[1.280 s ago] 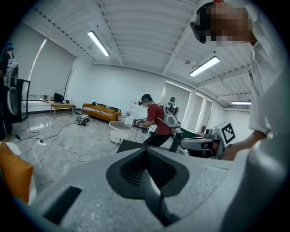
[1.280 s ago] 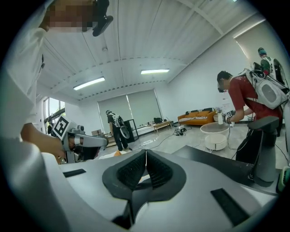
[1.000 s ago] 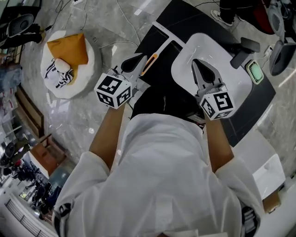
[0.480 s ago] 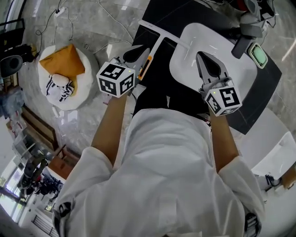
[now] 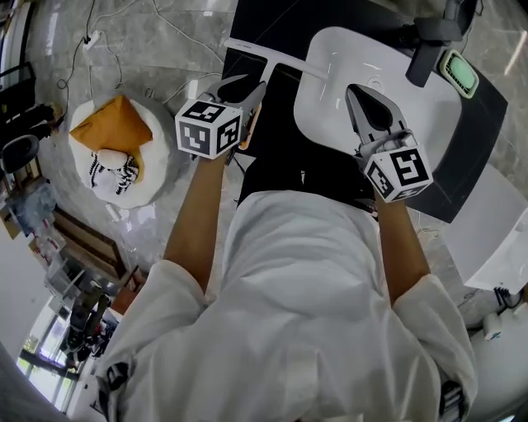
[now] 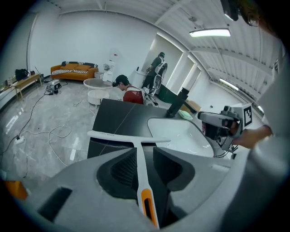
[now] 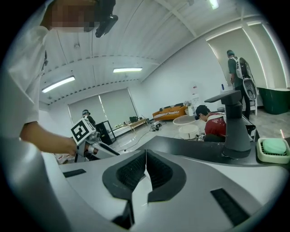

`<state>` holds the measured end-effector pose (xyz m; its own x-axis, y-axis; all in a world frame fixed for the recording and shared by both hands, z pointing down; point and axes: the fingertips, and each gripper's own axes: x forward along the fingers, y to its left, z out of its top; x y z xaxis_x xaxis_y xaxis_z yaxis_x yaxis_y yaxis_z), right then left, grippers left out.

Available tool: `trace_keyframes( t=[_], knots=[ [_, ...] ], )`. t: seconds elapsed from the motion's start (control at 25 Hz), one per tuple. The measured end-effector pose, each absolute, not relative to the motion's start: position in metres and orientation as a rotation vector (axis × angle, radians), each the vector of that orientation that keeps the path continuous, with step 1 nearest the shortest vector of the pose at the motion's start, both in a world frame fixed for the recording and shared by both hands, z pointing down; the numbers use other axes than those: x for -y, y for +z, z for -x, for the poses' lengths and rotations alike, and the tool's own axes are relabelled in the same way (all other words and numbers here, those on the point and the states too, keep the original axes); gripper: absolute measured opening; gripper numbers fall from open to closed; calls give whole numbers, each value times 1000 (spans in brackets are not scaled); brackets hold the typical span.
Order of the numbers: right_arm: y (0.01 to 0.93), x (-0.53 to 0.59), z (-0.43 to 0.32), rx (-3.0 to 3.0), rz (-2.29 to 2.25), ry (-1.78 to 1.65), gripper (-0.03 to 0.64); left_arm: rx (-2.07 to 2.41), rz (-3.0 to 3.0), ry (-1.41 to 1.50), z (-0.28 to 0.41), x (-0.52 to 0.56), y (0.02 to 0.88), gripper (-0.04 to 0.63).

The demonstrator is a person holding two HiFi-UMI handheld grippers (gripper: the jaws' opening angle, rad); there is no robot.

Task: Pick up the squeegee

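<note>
The squeegee [image 5: 285, 63] is a white T with an orange grip [image 5: 249, 124], lying on the black counter [image 5: 272, 21] left of the white sink [image 5: 433, 111]. My left gripper [image 5: 245, 89] hangs over its handle. In the left gripper view the handle [image 6: 140, 167] runs between the opening jaws with a gap on either side, and the pads [image 6: 122, 170] do not press on it. The blade [image 6: 129, 136] lies crosswise beyond the tips. My right gripper [image 5: 360, 92] hovers over the sink, shut and holding nothing, its pads [image 7: 136, 170] meeting.
A black faucet [image 5: 429, 45] and a green sponge in a dish [image 5: 462, 72] sit at the sink's far side. A round white table with an orange cloth [image 5: 115, 148] stands on the floor at left, with cables [image 5: 91, 37] nearby. People are in the room's background [image 6: 129, 93].
My left gripper has dropped down over the squeegee handle and its jaws have spread from shut to apart. The right gripper has sunk slightly over the sink, still shut.
</note>
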<state>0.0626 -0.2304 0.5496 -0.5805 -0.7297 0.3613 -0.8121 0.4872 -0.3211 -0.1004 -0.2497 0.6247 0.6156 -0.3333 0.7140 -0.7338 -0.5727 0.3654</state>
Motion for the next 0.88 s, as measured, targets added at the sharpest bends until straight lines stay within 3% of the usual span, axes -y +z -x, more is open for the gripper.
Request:
trace_keyframes(
  t=[0.48, 0.88],
  knots=[
    [561, 227, -73, 2542, -1367, 736, 15, 766, -2063, 1044, 96, 243, 666, 143],
    [571, 215, -86, 2534, -1390, 767, 15, 769, -2028, 1096, 86, 247, 680, 113]
  ],
)
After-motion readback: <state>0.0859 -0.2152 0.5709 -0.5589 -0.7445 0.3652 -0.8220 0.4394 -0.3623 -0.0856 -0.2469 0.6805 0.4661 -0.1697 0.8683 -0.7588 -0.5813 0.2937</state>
